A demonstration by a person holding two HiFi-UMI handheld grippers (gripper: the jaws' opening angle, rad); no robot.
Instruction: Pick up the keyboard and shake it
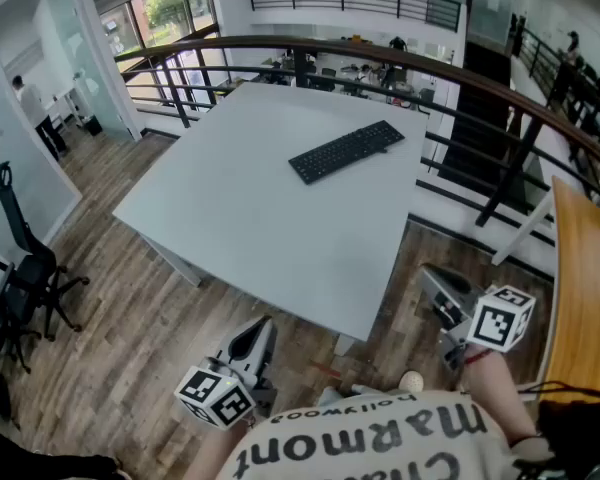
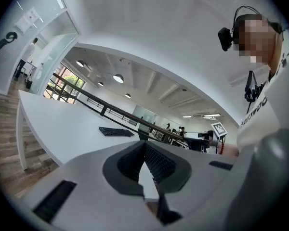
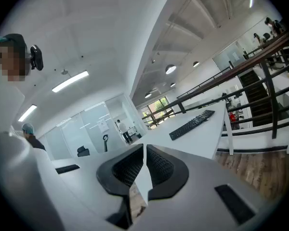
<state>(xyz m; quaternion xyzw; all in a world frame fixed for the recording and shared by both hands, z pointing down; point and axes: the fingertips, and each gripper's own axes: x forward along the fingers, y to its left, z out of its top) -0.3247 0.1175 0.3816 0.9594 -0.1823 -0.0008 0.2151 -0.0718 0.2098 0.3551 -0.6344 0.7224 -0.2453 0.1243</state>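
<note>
While the black keyboard (image 1: pixel 347 151) is lying flat on the far right part of the white counter (image 1: pixel 230 228), slanting so that its right end is sitting farther away, both grippers are hanging short of the counter's near edge, well apart from the keyboard. The left gripper (image 1: pixel 258 333) is hovering at the near left over the wooden floor (image 1: pixel 130 328), its jaws pressing fully together with nothing between them. The right gripper (image 1: pixel 442 296) is hovering at the near right, just past the counter's near corner, its jaws likewise closing on nothing. Both marker cubes are sitting close to the person's printed shirt (image 1: pixel 380 438). Seen along the left gripper's jaws, the keyboard (image 2: pixel 115 132) is showing far off on the counter, to the left; seen along the right gripper's jaws, it (image 3: pixel 192 124) is showing to the right. A dark curved railing (image 1: pixel 460 73) is running behind the counter's far side, and a black office chair (image 1: pixel 25 258) is standing at the left.
</note>
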